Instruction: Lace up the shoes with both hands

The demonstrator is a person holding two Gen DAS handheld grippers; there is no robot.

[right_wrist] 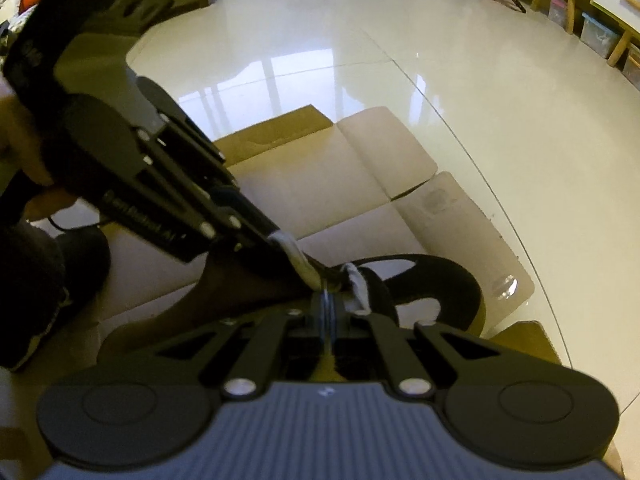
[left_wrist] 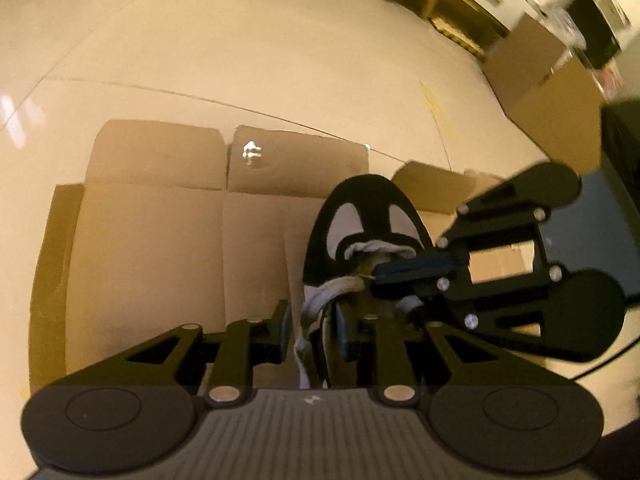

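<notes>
A black and white shoe (left_wrist: 360, 216) lies on flattened cardboard (left_wrist: 160, 248) on the floor, toe pointing away. White laces (left_wrist: 324, 296) cross its upper. My left gripper (left_wrist: 312, 328) is open, its pads either side of a loose white lace hanging between them. My right gripper (left_wrist: 376, 274) comes in from the right and is shut on a lace at the shoe's tongue. In the right wrist view the right gripper (right_wrist: 328, 304) is shut over the shoe (right_wrist: 440, 280), and the left gripper (right_wrist: 296, 252) reaches in from the upper left with white lace (right_wrist: 292, 252) at its tip.
The cardboard (right_wrist: 360, 184) lies on a glossy tiled floor (right_wrist: 400, 60). Cardboard boxes (left_wrist: 552, 92) stand at the far right. Wooden furniture legs and storage bins (right_wrist: 600, 32) line the far wall. A person's hand and dark clothing (right_wrist: 36, 272) sit at the left.
</notes>
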